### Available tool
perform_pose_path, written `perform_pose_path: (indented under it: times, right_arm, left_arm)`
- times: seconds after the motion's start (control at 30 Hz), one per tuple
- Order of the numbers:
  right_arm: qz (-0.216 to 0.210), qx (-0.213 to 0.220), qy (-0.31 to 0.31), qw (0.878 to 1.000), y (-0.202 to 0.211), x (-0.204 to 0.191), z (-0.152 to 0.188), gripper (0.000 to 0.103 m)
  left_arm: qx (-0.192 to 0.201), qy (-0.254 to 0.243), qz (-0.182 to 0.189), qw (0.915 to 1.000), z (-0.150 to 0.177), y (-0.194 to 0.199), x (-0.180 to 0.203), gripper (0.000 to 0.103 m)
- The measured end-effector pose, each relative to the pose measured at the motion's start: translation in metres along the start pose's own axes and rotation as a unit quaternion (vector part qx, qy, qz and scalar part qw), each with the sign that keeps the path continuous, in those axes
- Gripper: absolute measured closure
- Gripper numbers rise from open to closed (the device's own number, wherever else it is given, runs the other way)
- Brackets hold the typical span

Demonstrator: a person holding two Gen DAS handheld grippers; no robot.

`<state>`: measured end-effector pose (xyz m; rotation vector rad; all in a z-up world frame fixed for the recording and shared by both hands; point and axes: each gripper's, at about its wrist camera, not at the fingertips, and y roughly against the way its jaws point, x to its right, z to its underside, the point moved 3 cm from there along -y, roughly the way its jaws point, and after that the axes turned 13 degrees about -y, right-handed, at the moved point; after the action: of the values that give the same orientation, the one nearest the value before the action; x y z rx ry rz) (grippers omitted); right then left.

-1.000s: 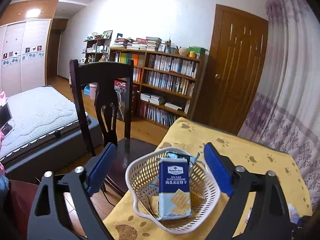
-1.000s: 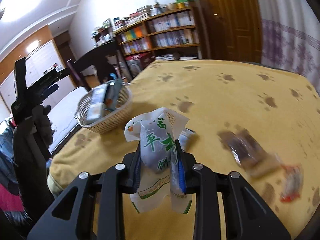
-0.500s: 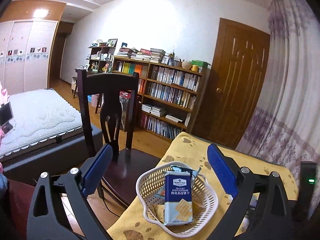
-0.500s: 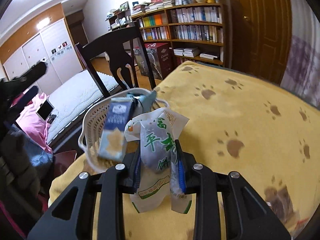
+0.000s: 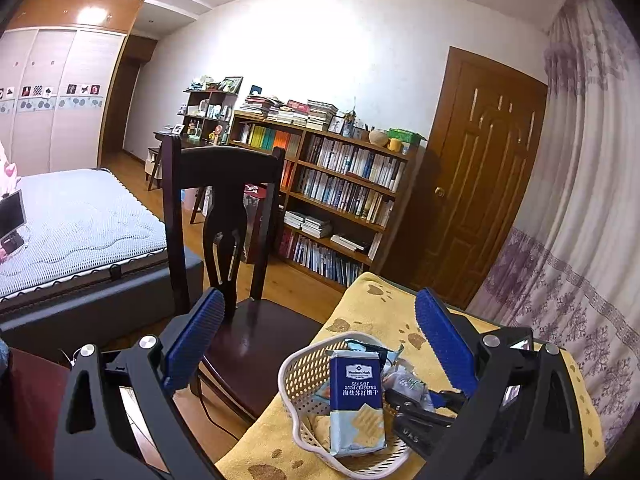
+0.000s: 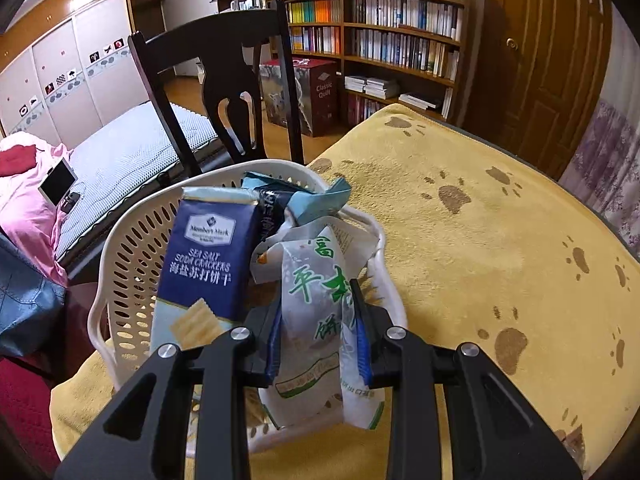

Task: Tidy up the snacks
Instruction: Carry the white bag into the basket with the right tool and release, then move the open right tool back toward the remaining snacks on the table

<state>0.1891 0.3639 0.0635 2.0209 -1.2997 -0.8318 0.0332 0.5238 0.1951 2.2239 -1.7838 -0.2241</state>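
Note:
A white perforated basket [image 6: 132, 248] [image 5: 300, 372] sits at the corner of the yellow paw-print tablecloth [image 6: 480, 220]. A blue soda cracker pack [image 6: 208, 256] [image 5: 356, 396] leans upright inside it, with a teal and dark packet [image 6: 304, 200] behind. My right gripper [image 6: 318, 320] is shut on a white snack bag with green lettering [image 6: 316, 300], held over the basket's near right rim. My left gripper [image 5: 320, 336] hangs open and empty above and left of the basket; the right gripper's black tips [image 5: 416, 404] show beside the cracker pack.
A dark wooden chair [image 5: 224, 232] stands against the table's edge behind the basket. A bed [image 5: 68, 224] lies to the left, a bookshelf [image 5: 340, 184] and a brown door [image 5: 480, 184] stand at the back, and a curtain [image 5: 580, 220] hangs on the right.
My right gripper has carried the green-lettered bag from mid-table to over the basket. My left gripper has risen and drawn back from the basket, still open.

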Motion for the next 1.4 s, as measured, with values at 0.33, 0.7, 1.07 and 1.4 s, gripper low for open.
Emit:
perform_pose_path:
  times: [0.33,0.7,1.07,1.4]
  right_arm:
    - [-0.014,0.008,0.028,0.999,-0.002,-0.022,0.001,0.073]
    - [-0.03,0.021,-0.01,0.999,0.007,-0.008,0.004,0.05]
    - [-0.035,0.063,-0.06,0.996,0.054,0.022,0.008,0.05]
    - [-0.027,0.07,-0.119,0.99,0.084,0.078,0.03,0.05]
  left_arm:
    - [0.0,0.0,0.008,1.0,-0.001,-0.001,0.006,0.006]
    - [0.0,0.003,0.012,0.9999,0.0,0.0,0.004,0.006]
    - [0.009,-0.013,0.028,0.9995,0.001,0.008,0.02,0.005]
    - [0.009,-0.05,0.05,0.9974,0.004,0.011,0.05,0.005]
